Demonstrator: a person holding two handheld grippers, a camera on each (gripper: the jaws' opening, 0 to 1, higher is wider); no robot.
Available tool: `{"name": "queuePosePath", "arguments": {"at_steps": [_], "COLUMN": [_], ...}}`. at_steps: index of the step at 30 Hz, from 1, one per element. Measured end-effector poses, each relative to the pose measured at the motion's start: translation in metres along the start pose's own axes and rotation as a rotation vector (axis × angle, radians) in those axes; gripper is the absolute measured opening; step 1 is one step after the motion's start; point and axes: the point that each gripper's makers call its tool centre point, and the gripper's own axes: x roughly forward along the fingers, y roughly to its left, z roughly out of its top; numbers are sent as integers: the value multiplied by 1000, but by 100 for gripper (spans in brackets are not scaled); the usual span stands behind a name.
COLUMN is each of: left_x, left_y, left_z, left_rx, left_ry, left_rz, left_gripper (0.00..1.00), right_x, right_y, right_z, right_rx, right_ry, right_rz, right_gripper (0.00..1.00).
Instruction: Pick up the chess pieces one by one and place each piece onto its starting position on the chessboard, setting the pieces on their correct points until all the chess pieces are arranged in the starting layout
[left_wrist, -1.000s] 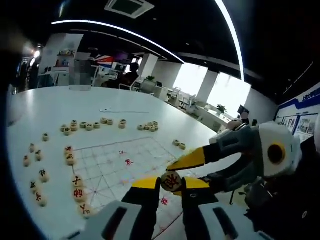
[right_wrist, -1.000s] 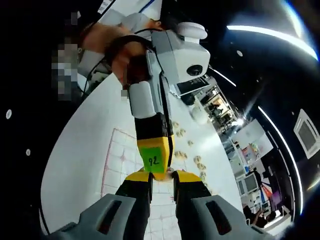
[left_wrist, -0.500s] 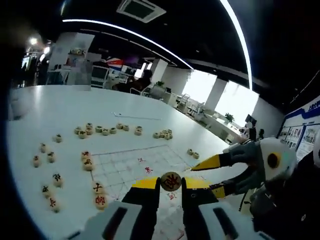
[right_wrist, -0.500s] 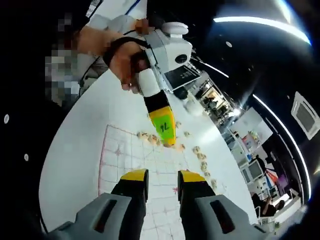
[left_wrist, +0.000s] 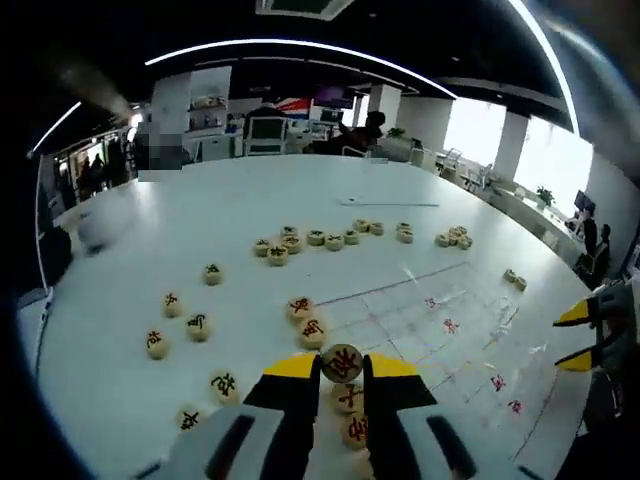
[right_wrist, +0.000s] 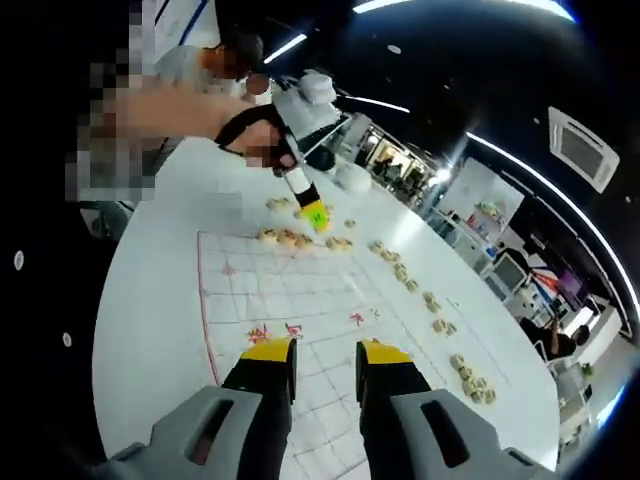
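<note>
White table (left_wrist: 130, 250) holds the chessboard (right_wrist: 300, 300) and scattered pieces; my left gripper (left_wrist: 342, 366) clamps one chess piece (left_wrist: 342, 362), my right gripper (right_wrist: 325, 352) stands apart, empty.

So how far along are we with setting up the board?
Early. A few pieces sit along the chessboard edge. The left claw grips one piece above them; the right claw is open. Most pieces lie scattered on the table.
</note>
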Motion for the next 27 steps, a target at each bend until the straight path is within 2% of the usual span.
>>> {"name": "queuePosePath", "arguments": {"at_steps": [8, 16, 20, 27], "left_x": [10, 16, 18, 21], "left_y": [2, 8, 6, 9], "left_z": [-6, -12, -13, -11], "left_rx": [2, 22, 37, 57], "left_ry": [60, 116, 129, 117], "left_rz": [-1, 23, 12, 10], "left_gripper": [20, 20, 20, 23], "right_x": [-6, -7, -9, -10], "right_y": [-2, -3, -5, -5], "right_z": [-12, -14, -13, -15], "right_rx": [73, 95, 106, 121], "right_ry": [8, 1, -7, -7], "right_rz": [-29, -36, -41, -42], "right_gripper": [24, 24, 24, 23]}}
